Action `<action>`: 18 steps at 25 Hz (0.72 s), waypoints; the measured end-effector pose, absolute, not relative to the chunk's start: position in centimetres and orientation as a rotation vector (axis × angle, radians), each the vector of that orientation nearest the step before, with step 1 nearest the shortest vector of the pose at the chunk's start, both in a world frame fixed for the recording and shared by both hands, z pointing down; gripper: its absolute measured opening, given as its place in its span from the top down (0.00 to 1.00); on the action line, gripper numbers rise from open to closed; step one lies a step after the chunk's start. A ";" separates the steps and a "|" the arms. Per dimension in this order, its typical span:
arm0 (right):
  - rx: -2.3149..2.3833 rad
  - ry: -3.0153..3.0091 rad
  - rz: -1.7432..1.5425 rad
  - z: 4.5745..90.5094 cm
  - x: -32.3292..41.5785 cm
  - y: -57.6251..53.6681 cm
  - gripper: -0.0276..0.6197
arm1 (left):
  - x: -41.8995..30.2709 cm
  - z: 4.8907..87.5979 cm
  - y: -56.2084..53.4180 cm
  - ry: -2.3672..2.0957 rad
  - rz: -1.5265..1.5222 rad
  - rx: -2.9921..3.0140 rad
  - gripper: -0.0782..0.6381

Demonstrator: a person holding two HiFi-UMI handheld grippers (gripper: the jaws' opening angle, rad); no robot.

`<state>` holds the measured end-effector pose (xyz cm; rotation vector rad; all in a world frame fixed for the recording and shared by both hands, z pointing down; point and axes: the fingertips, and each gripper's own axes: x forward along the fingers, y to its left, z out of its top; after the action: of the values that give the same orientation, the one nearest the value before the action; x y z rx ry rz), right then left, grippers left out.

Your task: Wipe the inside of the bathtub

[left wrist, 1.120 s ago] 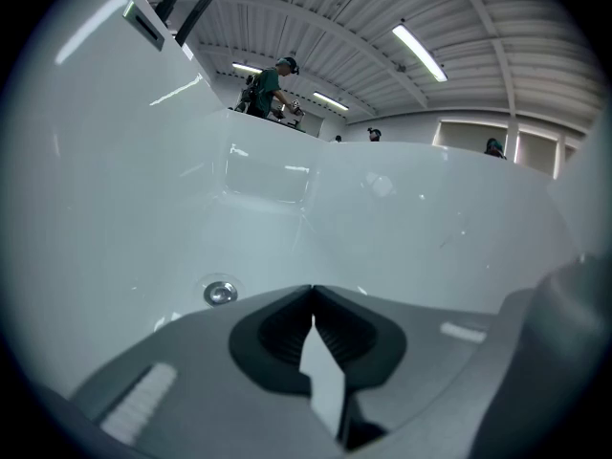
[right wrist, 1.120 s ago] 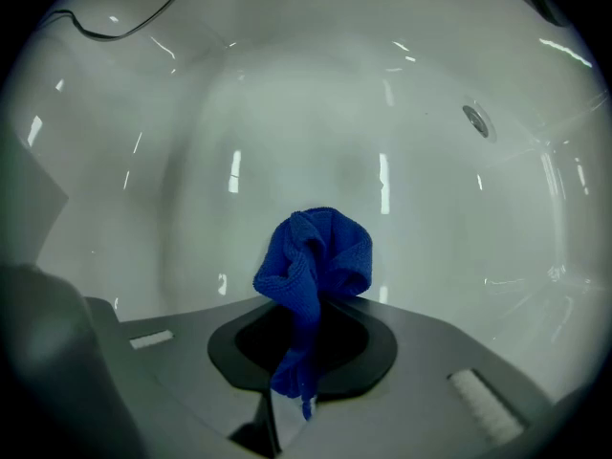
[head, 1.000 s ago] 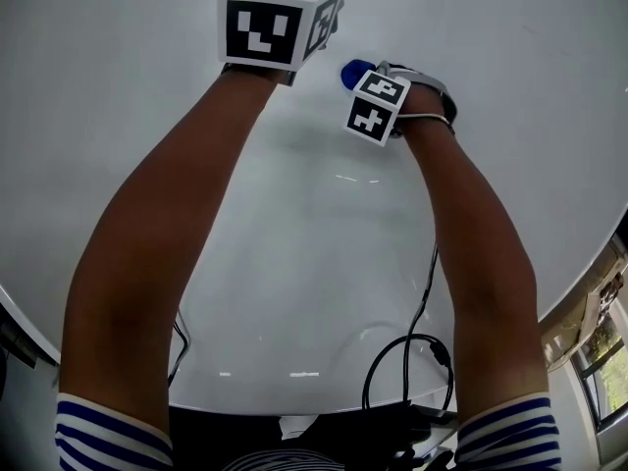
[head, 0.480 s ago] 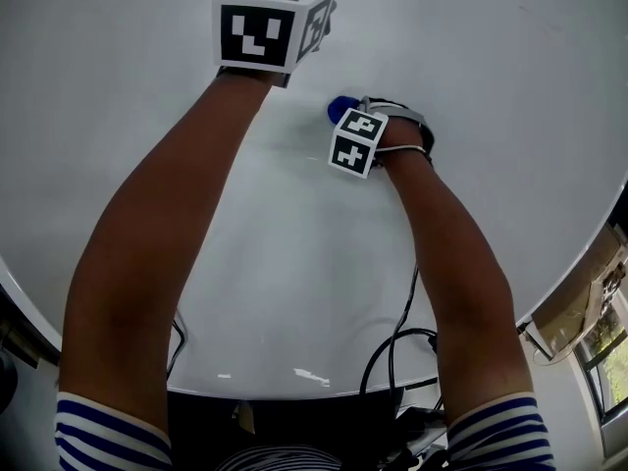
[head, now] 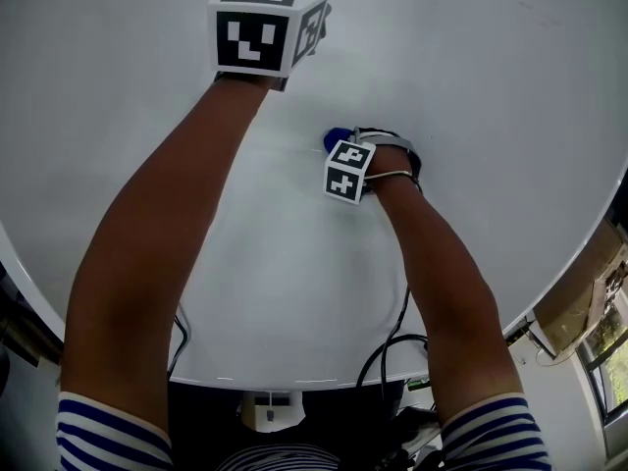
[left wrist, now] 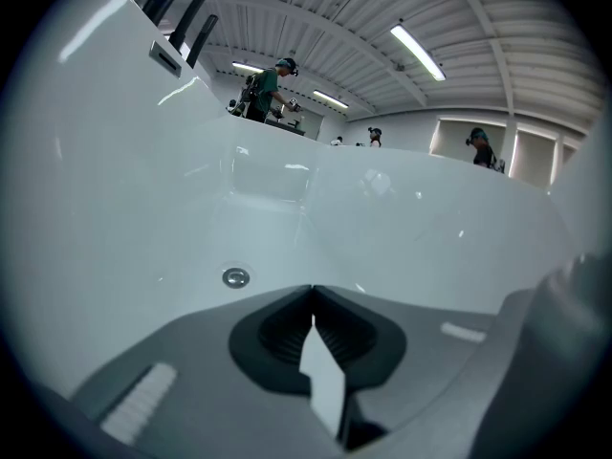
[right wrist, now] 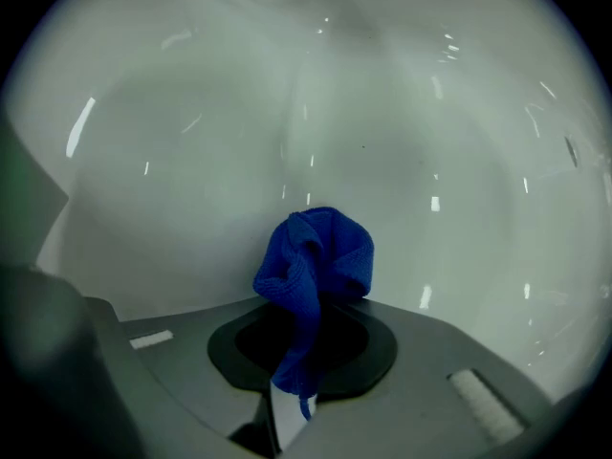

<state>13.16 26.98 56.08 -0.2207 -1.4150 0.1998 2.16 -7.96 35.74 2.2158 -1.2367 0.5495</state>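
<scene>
Now, right gripper: jaws clamped on a bunched blue cloth. The wad stands out past the tips and a tail hangs back between them.
Cloth position: in the head view it sits just ahead of the right gripper, low against the white inner surface of the bathtub. The contact point is hidden under the wad; judged touching.
Left gripper: jaws closed on each other with nothing between them. It is held farther out over the tub, apart from the cloth.
Left gripper's outlook: the far tub wall with a round metal fitting on it, and a dark tap on the rim at upper left. People stand in the room beyond.
Change over the last second: the right gripper and cloth have come toward the person and a little leftward across the tub surface. The left gripper has barely shifted.
Meaning: judged to be a pull stroke of the wipe in progress, carrying one strip from farther to nearer.
Progress: cannot tell. No dirt or wet track shows on the white surface, and most of the basin lies outside this strip.
Next move calls for: keeping the wad pressed flat through the curve, then shifting sideways for a fresh strip.
Risk: the cloth is pinched by a narrow tail only, so drag on the surface could pull it loose.
</scene>
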 end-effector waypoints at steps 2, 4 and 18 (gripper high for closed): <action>-0.226 -1.412 0.197 56.0 13.3 27.4 0.88 | 2.1 35.8 -7.7 -1.236 0.555 2.213 0.89; -0.227 -1.410 0.191 55.9 13.0 27.8 0.88 | 1.5 35.9 -7.4 -1.238 0.562 2.208 0.89; -0.137 -1.474 0.249 54.1 13.0 21.8 0.88 | 0.7 35.3 -9.9 -1.254 0.579 2.210 0.89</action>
<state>13.05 21.83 54.13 -0.1370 -1.4736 0.2489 0.74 -9.91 35.29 2.2101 -1.2537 0.5792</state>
